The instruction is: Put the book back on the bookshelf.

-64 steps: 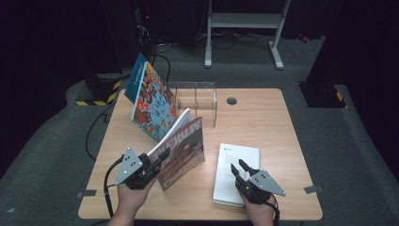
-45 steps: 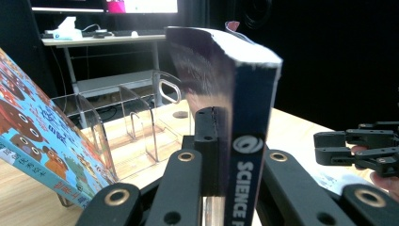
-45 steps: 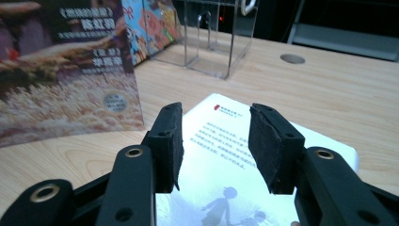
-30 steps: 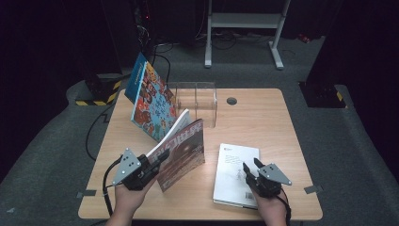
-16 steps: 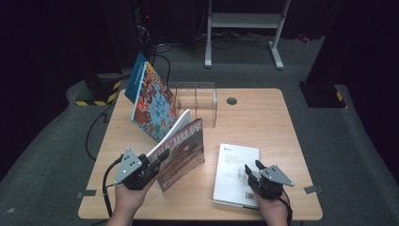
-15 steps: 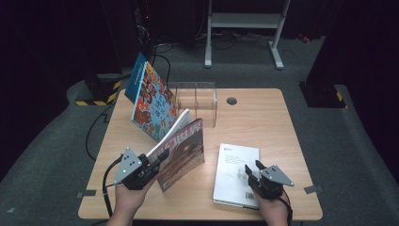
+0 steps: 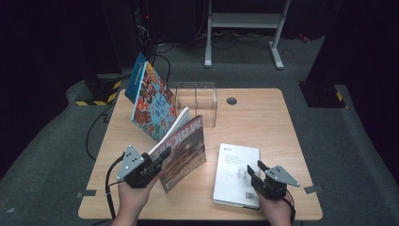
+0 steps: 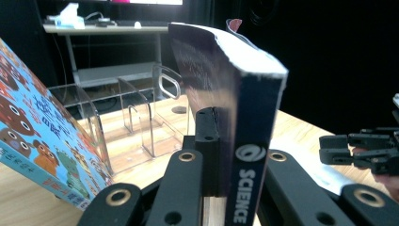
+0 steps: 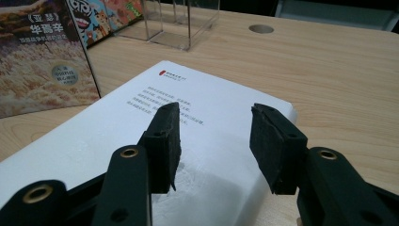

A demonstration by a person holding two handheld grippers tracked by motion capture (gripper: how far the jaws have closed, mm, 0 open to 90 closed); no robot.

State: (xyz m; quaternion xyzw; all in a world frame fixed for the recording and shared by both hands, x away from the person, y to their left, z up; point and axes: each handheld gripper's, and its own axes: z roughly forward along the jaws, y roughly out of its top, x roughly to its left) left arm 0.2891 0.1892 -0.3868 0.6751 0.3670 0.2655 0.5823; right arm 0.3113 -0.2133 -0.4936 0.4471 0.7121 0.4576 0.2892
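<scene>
Nothing has shifted: left claw (image 7: 159,157) still clamps magazine (image 7: 181,151).

A dark magazine (image 7: 183,153) with "SCIENCE" on its spine stands upright, tilted, near the left edge; a white book (image 7: 236,173) lies flat at near right.

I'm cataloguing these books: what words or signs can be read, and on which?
"SCIENCE": spine of the magazine clamped in the left claw.
"华裔帝" and more on its cover: partly readable.
White book: red logo, small Chinese lines, too small.
Picture book: cover characters blurred.
</scene>
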